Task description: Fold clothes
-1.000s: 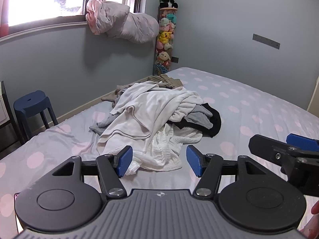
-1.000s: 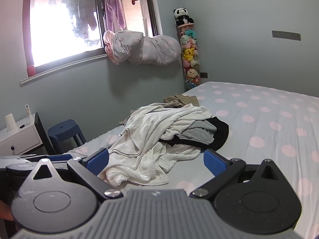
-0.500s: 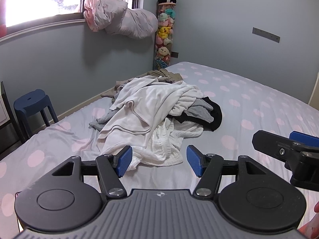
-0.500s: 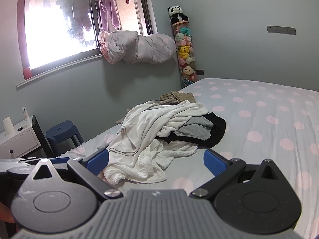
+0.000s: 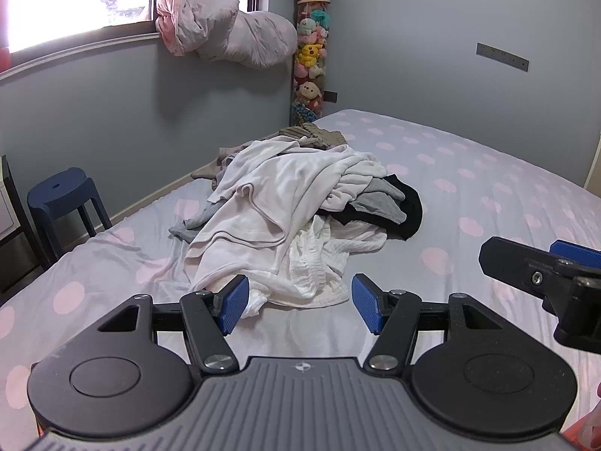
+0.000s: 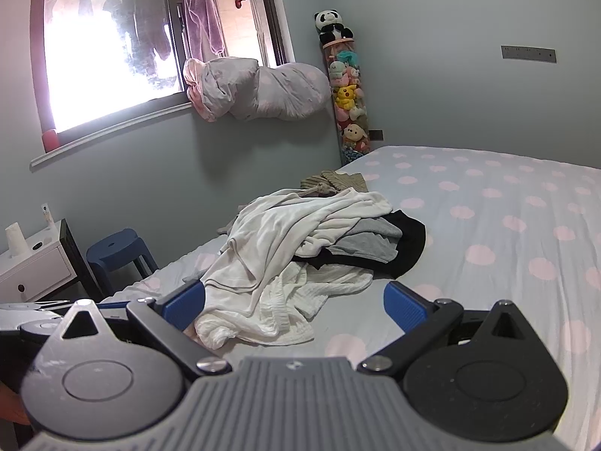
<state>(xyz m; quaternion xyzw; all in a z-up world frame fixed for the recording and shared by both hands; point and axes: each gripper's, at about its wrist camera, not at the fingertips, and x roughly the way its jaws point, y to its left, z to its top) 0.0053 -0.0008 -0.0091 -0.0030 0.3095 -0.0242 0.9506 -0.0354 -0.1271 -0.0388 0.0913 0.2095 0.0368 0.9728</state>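
Bed (image 5: 488,173) first: its polka-dot sheet carries everything, and the wide bare stretch to the right of the heap looks like the natural place to spread and fold one garment at a time.

Next, the clothes pile (image 5: 300,206), which lies toward the window-side edge of the bed, just ahead of both claws. Nothing is folded yet, so the step in hand, as I read it, is choosing and lifting one piece out of the tangle.

The large white top (image 5: 263,203) drapes over most of the pile and is the sensible first pick, since whatever lies beneath is pinned by it. The black garment (image 5: 409,206) and grey garment (image 5: 379,203) tuck under its right side; pulling those first would probably drag the heap.

The crinkled white garment (image 5: 315,270) spills out nearest the claws, its hem close in front of them. It may lie partly under the white top, so it should be lifted slowly.

The left claw (image 5: 300,306) stands well open with nothing between its pads, short of the cloth. The right claw (image 6: 295,306) is spread wide as well and is empty; the cloth seen between its pads lies beyond them.

A good grasp would pinch a single layer at a hem or shoulder seam, one claw at each end, then lift clear before carrying it over.
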